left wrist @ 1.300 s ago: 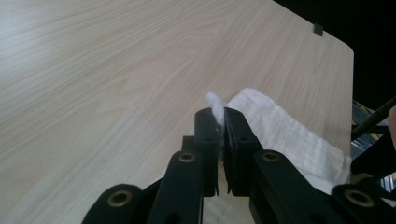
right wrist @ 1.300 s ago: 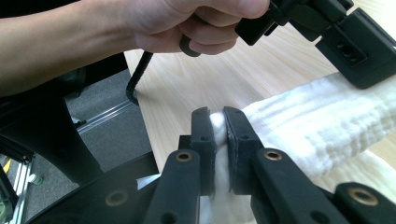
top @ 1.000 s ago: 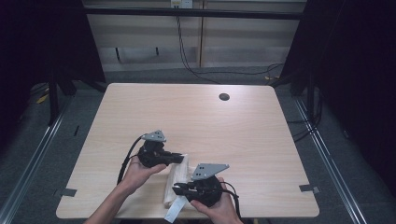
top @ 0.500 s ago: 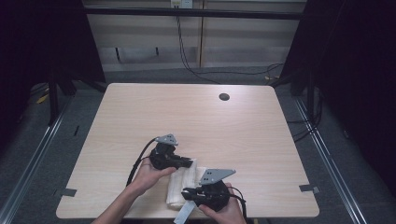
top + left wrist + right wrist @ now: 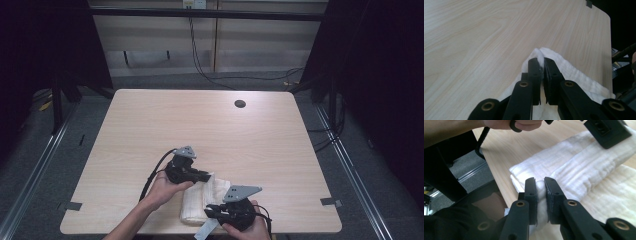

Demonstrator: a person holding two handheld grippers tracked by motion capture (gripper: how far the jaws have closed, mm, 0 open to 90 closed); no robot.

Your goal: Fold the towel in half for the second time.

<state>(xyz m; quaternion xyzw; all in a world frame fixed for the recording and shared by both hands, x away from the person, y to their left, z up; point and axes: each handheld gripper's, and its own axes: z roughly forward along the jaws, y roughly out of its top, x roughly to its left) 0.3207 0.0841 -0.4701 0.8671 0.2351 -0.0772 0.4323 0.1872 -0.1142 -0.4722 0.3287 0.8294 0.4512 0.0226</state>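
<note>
You've got the white towel (image 5: 204, 200) folded into a thick bundle near the front edge of the table (image 5: 210, 130), so the folding looks well along to me. Your left gripper (image 5: 541, 65) is clamped on a corner of the cloth at the far end of the bundle, jaws pinched tight with a sliver of fabric poking up between them. Your right gripper (image 5: 539, 186) has its jaws around the near end, which have just been easing apart, though the pads are on the cloth as far as I can tell. What's left, I'd judge: lay the last fold flat, let go at both ends, tidy the edges

Now the views. From the high view you see the whole layout, both hands low at the near edge, the left gripper (image 5: 186, 169) just beyond the towel, the right gripper (image 5: 235, 210) right at the table's lip, and a strip of cloth hanging over it. The right gripper view gives you the stacked layers of the fold. The left gripper view shows the pinched corner up close
</note>
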